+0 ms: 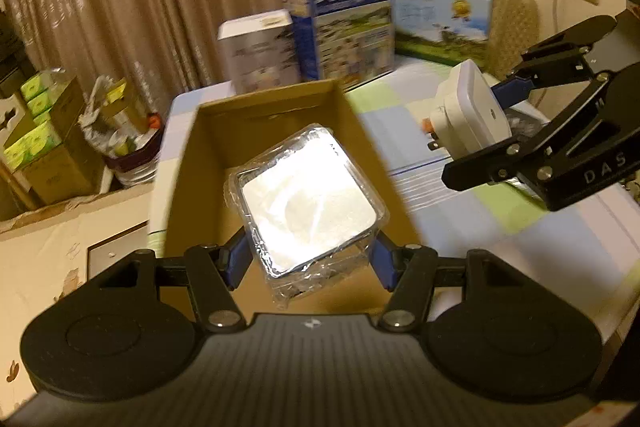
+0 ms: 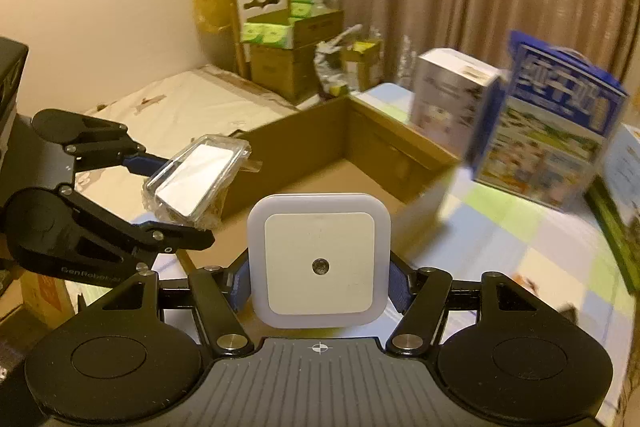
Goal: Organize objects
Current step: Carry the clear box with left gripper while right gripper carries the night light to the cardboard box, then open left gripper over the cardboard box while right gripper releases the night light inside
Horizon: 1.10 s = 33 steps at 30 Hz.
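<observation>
The left gripper (image 1: 310, 259) has its jaws squeezed on a shiny foil tray wrapped in clear plastic (image 1: 308, 199). The tray sits between the two blue pads and sticks out past their tips, tilted. It hangs over the open cardboard box (image 1: 188, 163), so it is not put away yet.

The right gripper (image 2: 320, 281) has its jaws squeezed on a white square night light (image 2: 319, 261) (the kind with plug pins on its back, which show in the left view). The light stands upright between the pads, with its flat face toward the camera. It is up in the air, just beside the box and not over it.

Ahead of both sets of jaws, the box looks bare inside, as far as the pictures show. So the tidy-up seems to be near its start: two things are picked up and none are dropped in.

Farther past the box, three printed cartons (image 1: 340, 23) stand on the checked tabletop (image 1: 480, 227). Whether they must go in too, nobody can tell.
</observation>
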Tool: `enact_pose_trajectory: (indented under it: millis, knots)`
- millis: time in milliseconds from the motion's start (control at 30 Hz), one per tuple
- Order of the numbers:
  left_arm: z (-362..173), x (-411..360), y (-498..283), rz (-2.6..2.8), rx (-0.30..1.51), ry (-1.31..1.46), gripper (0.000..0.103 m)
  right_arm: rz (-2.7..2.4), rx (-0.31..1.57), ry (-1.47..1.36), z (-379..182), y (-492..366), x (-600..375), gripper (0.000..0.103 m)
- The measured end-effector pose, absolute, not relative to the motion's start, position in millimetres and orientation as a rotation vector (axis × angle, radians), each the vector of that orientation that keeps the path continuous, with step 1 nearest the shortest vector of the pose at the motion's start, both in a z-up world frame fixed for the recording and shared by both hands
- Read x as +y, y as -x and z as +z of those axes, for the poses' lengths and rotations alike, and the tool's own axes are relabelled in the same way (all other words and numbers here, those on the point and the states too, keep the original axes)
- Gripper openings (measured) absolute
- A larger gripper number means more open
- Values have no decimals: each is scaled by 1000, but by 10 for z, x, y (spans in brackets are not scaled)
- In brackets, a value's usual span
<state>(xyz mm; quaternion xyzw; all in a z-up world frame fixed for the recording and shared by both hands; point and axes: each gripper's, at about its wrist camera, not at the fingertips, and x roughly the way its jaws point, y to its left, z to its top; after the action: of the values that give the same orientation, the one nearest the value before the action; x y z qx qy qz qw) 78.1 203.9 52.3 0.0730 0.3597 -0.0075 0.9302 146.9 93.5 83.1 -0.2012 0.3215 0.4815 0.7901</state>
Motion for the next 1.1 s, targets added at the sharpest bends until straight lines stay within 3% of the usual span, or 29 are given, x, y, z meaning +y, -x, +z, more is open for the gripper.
enact_pose_trajectory:
  millis: [433,467,567,1100]
  knots:
    - [201,2588,-931,-23,774,-72,57,1048,754,526,340,-1645,1503,62]
    - [194,2596,-940,-26,772,-71,58,1054,759,525,317,-1663,1516,62]
    - [193,2613,-946,-15,752,-51,79,1061,758,512,297,-1692,1503,62]
    - [585,2407,-492,43,655,37,79,905,680,302,804,-1297,570,64]
